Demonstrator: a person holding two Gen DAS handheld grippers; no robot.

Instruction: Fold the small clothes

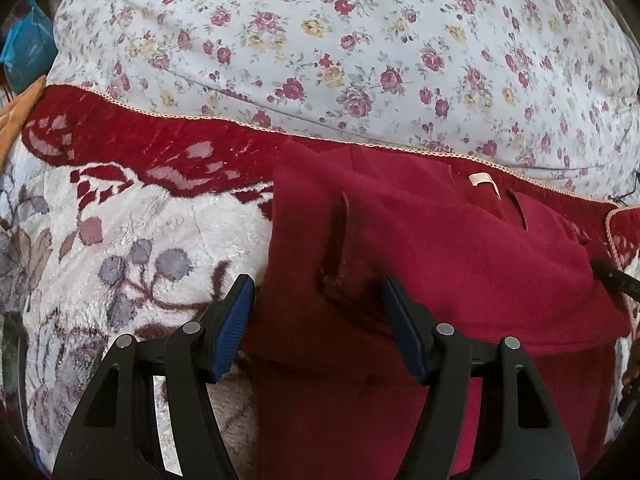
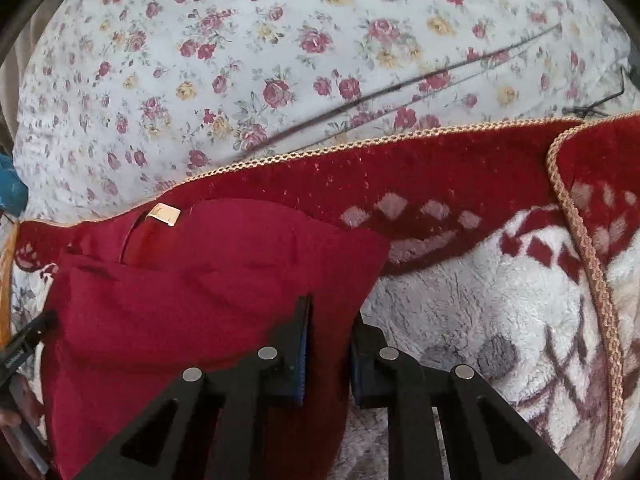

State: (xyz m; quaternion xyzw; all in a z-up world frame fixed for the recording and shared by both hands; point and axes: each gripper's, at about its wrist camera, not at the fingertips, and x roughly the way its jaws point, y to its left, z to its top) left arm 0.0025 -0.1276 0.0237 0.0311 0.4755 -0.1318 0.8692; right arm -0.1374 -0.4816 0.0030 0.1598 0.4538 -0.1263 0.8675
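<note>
Blue-padded fingers (image 1: 236,328) of the left gripper (image 1: 318,328) stand wide apart over the near left part of a dark red garment (image 1: 460,264), straddling a raised fold of its cloth without pressing on it; one pad hangs just off the garment's left edge, the other above its middle. The right gripper (image 2: 330,344) shows its fingers (image 2: 298,344) drawn narrow at the garment's right edge, with red cloth lying in the slim gap between the pads; whether the pads actually bite on it cannot be told from this view. The garment (image 2: 200,280) lies partly folded and rumpled, a small pale label (image 2: 164,213) showing near its far edge. It rests on a plush blanket (image 2: 480,300) of white pile with a deep red border and grey leaf and berry patterns, trimmed in tan braid (image 2: 592,264). Beyond the blanket spreads a white sheet (image 1: 360,40) printed with red and yellow roses. A blue object (image 1: 28,52) sits at the far left edge, too blurred to identify.
</note>
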